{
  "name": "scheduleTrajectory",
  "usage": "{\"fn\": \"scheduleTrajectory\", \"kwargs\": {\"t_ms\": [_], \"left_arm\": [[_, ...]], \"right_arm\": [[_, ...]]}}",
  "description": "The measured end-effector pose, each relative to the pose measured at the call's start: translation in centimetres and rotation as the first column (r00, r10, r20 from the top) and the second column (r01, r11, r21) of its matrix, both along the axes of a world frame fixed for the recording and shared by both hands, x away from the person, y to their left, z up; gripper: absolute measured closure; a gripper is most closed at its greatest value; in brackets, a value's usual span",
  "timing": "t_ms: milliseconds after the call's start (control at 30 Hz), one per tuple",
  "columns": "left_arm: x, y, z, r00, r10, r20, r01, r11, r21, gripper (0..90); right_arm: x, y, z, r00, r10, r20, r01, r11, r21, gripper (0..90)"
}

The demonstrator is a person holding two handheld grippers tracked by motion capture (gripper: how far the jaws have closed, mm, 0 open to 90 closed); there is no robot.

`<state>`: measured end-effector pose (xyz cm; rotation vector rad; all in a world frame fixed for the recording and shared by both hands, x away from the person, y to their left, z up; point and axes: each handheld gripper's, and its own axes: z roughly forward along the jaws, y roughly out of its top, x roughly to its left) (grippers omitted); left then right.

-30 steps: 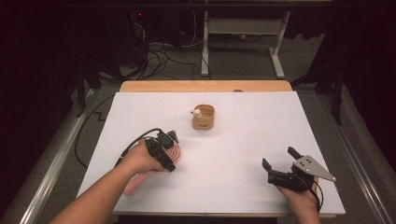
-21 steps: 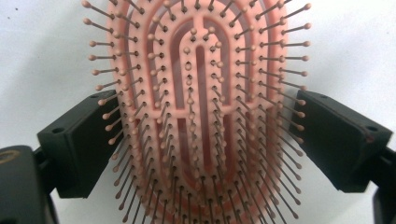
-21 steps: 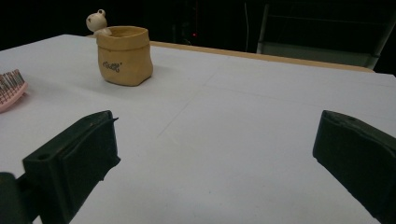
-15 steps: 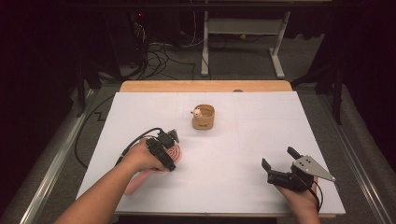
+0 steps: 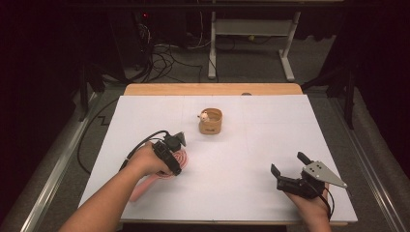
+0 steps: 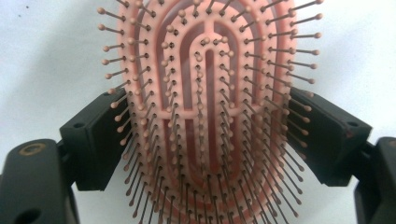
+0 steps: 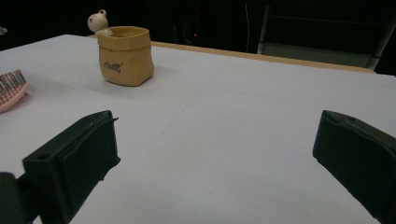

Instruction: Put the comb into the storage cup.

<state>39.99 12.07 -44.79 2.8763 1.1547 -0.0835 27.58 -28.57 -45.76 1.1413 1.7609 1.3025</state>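
Nothing much had shifted since the earlier frames; both hands stayed where they were. White surface [image 5: 232, 159] filled the view, with dark floor, cables and a table frame beyond at twelve o'clock. At eight o'clock, the left hand-held gripper [image 6: 205, 135] had its jaws pressed against both sides of a pink hairbrush [image 5: 164, 168], whose long axis ran toward seven o'clock, handle under the forearm. At four o'clock, the right hand-held gripper [image 5: 289, 169] rested wide open, empty. Near the centre, toward twelve o'clock, stood a small tan pot [image 5: 211, 121] with a tiny figure [image 7: 98, 19] on its rim.
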Motion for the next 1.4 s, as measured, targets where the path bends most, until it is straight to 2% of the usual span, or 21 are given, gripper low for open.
{"fn": "scheduleTrajectory", "kwargs": {"t_ms": [800,1167,1400], "left_arm": [[0.14,-0.15,0.22,0.9999,0.008,-0.013,-0.007,0.9998,0.017,20.0],[-0.09,-0.13,0.36,0.9997,-0.023,0.0,0.023,0.9996,0.014,20.0],[-0.3,-0.12,0.65,0.9997,-0.025,0.002,0.025,0.9997,0.004,20.1]], "right_arm": [[0.01,-0.16,0.03,1.0,-0.005,0.003,0.005,1.0,0.004,0.6],[0.01,-0.18,0.04,1.0,-0.005,0.006,0.005,1.0,0.005,0.6],[0.0,-0.18,0.03,1.0,-0.006,0.005,0.006,1.0,0.006,0.6]]}}
